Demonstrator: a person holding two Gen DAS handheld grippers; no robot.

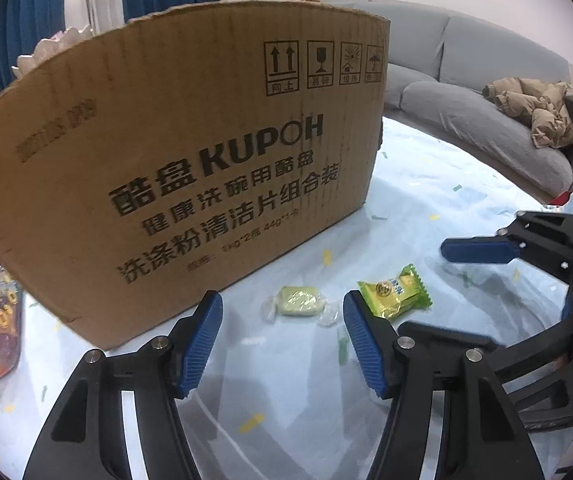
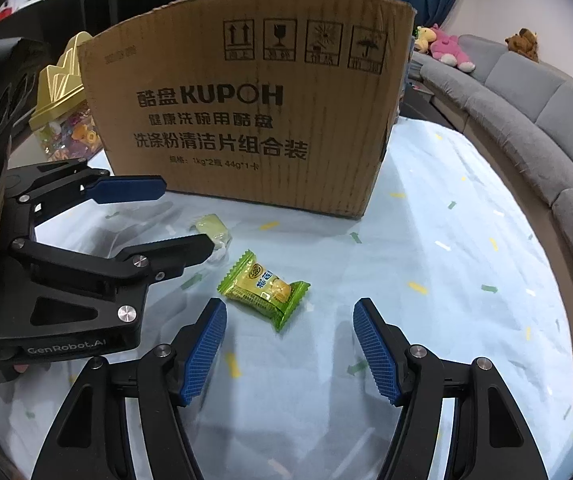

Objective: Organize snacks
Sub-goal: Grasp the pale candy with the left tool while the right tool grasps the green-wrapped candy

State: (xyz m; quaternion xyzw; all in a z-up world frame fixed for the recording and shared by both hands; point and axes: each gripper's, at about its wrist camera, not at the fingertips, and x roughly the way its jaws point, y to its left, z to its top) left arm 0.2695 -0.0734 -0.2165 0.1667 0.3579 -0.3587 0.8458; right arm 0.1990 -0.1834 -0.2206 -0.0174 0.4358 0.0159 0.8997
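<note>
The pale candy (image 1: 295, 301) at twelve o'clock was lined up between the gaping left hand-held gripper (image 1: 282, 308), the green packet (image 2: 264, 290) awaited the equally open right hand-held gripper (image 2: 289, 314), and closing seemed called for next.

Two candies on table (image 2: 426, 208): wrapped sweet (image 2: 212, 227) upper left of packet (image 2: 264, 289); carton (image 2: 254, 100) behind both.

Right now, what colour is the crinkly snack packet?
Bright green with yellow print, the snack packet shows best in the right wrist view.
</note>
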